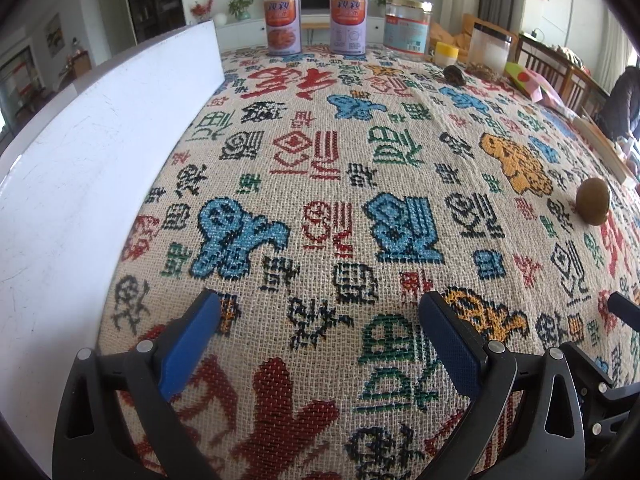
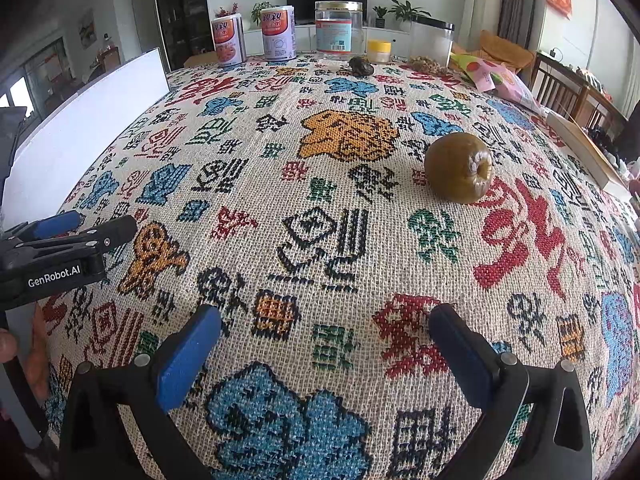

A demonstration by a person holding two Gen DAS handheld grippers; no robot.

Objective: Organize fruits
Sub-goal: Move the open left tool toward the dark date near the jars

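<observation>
Kiwis: one (image 2: 458, 167), at one o'clock
Cans: two (image 2: 228, 40) (image 2: 278, 32)
Left gripper (image 1: 320, 322): spread, empty
Right gripper (image 2: 325, 334): spread, empty

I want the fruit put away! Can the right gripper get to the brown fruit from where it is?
Probably yes. The right gripper is open and empty, and only bare tablecloth lies between it and the brown fruit, which sits alone ahead, a little to its right.

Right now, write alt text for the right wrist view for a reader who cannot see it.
A brownish-green kiwi fruit lies alone on a patterned woven tablecloth, ahead and right of the right hand-held gripper, whose blue-padded jaws are open and empty. Cans and jars line the far edge; the left hand-held gripper shows at left.
</observation>
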